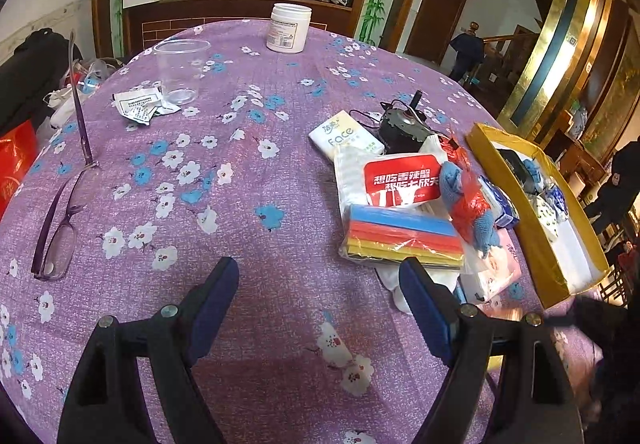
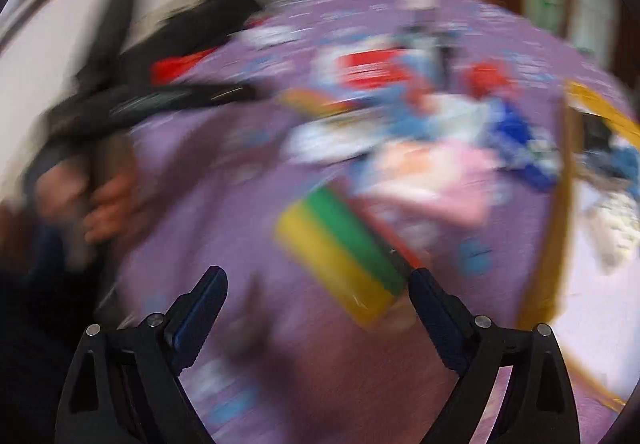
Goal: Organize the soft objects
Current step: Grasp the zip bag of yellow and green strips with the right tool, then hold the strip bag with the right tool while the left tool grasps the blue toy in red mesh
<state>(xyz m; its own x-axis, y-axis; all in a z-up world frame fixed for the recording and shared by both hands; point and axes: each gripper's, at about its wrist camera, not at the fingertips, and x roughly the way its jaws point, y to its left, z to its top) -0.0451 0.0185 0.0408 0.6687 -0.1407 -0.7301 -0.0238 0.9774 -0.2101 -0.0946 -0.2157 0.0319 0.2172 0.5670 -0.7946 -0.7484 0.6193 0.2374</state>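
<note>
We see the sponge pack [image 1: 402, 240] lying flat, long axis left-right, both our left gripper [image 1: 320, 284] and right gripper [image 2: 318, 296] spread, empty

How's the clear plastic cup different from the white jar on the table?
The clear plastic cup is see-through, open-topped and looks empty; the white jar is opaque, lidded and carries a printed label. The cup stands nearer the left table edge, the jar at the far side. Both stand upright on the purple floral tablecloth.

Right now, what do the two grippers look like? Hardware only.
Both match: left gripper and right gripper have black plastic arms with triangular cutouts, silver pivot rivets, and dark blue ribbed pads on tapered fingers. No cables or markings visible.
</note>
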